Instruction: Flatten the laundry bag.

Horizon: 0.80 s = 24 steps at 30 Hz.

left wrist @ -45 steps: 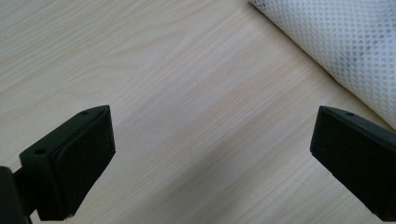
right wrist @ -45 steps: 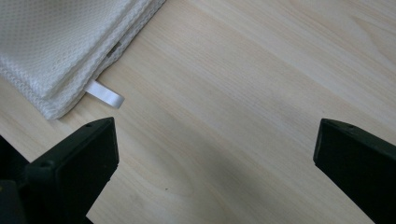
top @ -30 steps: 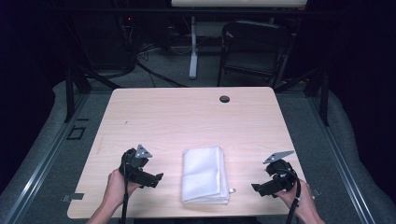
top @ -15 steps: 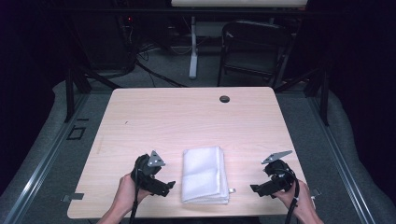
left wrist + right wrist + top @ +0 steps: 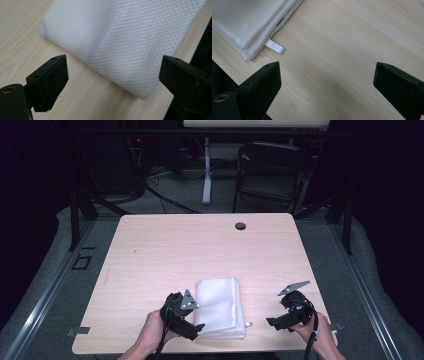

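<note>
White mesh cloth (image 5: 219,306) lower centre; left gripper (image 5: 112,75) jaws wide, just easing inward, nothing between; right gripper (image 5: 327,85) likewise. We pinch near corner only, top layer.

Two black handheld grippers are seen in the high view, the left gripper (image 5: 196,326) and the right gripper (image 5: 271,322), each topped by a grey three-cornered plate and trailed by a black cable. In the gripper views, blocky matte black jaws with small screw holes are shown, and a brass-coloured insert is set at each lower left corner. No sleeves are worn on the forearms.
</note>
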Tool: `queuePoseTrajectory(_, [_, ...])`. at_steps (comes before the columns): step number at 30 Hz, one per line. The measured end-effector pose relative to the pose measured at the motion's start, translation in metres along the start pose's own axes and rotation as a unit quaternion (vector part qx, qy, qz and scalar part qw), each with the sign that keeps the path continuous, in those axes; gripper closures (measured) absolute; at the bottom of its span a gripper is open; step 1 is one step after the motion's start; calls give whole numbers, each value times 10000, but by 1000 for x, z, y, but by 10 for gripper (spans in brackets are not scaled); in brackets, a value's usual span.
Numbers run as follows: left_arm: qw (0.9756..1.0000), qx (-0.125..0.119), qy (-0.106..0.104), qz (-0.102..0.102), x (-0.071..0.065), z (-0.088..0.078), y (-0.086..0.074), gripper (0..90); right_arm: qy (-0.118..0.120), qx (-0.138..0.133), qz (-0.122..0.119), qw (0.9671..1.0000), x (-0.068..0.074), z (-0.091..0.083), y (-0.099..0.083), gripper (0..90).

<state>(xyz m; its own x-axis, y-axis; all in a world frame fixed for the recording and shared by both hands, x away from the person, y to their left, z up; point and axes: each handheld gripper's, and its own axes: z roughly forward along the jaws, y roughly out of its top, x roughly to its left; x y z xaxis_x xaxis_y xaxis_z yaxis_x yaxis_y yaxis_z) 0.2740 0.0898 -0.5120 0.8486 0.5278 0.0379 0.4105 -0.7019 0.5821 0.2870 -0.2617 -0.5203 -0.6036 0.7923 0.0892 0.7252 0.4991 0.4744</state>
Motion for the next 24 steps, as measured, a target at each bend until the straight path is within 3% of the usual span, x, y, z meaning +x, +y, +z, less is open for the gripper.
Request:
queuePoseTrajectory(9, [9993, 58, -242, 286, -13, 12, 15, 90, -6, 61, -45, 10000, 1, 0, 0, 90])
queuePoseTrajectory(17, [9968, 205, -485, 595, -30, 33, 31, 113, 19, 27, -23, 10000, 0, 0, -1, 95])
queuePoseTrajectory(21, [9962, 208, -519, 668, -33, 39, 36, 125, 53, -58, 67, 9999, 1, 2, -1, 98])
queuePoseTrajectory(24, [9958, 192, -536, 723, -35, 43, 42, 145, 34, 58, -4, 10000, 0, 1, -1, 101])
